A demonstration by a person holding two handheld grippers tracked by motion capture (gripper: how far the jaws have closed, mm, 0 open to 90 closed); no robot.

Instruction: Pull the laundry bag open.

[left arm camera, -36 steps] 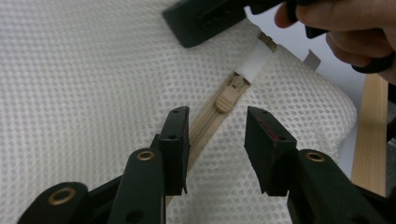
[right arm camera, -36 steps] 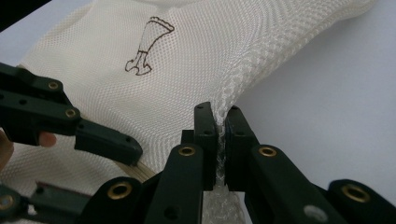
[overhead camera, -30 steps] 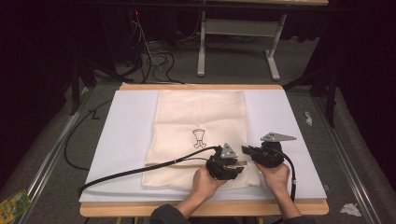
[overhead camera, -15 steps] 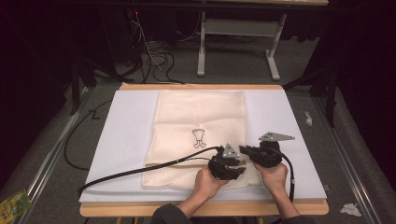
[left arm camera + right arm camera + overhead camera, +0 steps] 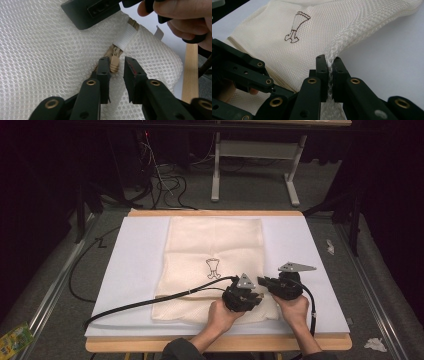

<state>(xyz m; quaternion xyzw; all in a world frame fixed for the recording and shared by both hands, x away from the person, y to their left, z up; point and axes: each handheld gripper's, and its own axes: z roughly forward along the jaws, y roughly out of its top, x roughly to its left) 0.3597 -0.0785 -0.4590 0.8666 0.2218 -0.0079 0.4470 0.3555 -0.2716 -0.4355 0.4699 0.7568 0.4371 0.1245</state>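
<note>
Mesh bag flat, long axis near-to-far edge of desk; zip pull between parted jaws, L gripper; R gripper pinching bag edge; grey floor, cables beyond.

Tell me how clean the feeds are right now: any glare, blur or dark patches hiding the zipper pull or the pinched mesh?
High view: even light on the mesh bag, surroundings dark, soft detail at the grippers. Left gripper view: zipper pull sharp between open jaws, no glare; the hand above blurs slightly. Right gripper view: pinched mesh sharp, far edge soft, jaws shut on it.
</note>
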